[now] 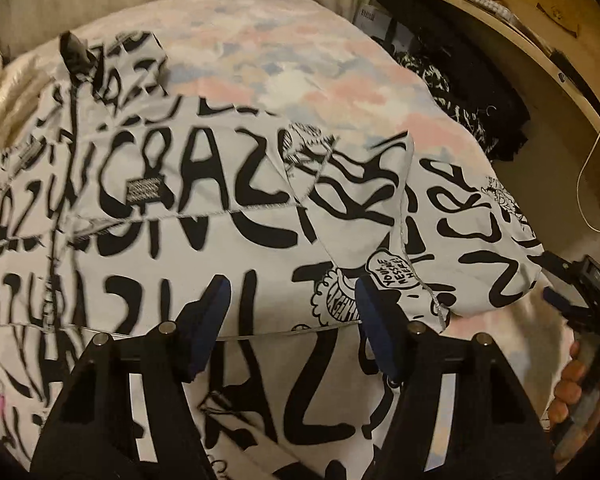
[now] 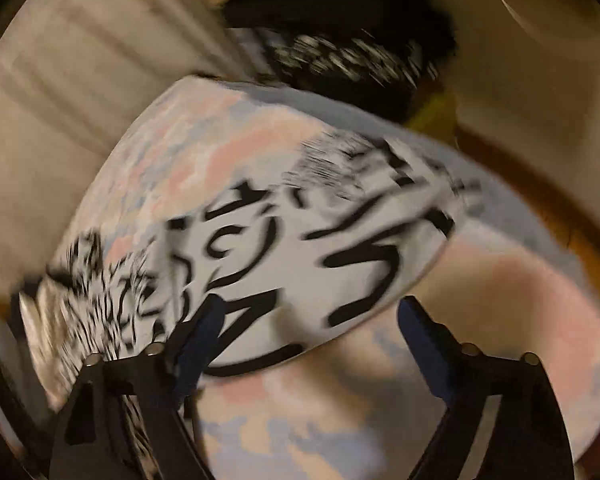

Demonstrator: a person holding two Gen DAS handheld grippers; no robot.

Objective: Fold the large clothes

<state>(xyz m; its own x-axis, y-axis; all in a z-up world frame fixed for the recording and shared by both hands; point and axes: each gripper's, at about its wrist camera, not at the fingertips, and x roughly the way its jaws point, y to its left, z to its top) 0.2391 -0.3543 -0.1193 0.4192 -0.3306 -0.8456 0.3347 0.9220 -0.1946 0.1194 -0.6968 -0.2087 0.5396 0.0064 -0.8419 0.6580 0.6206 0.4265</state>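
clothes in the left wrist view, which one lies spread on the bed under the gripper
The white garment with black lettering, flat on the pastel bedcover. The black garment with white print lies bunched beside the bed, under the wooden desk.

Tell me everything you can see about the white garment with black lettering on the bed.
The white garment is woven-looking cloth printed all over with big black graffiti letters and small cartoon figures. It has stitched seams, a small dark patch label and a dark cord. It lies spread over the pastel pink-and-blue bedcover, with one part folded back across its body. The left gripper is above it, jaws open, nothing between them. The right gripper, also open, is over its edge; that view is blurred.
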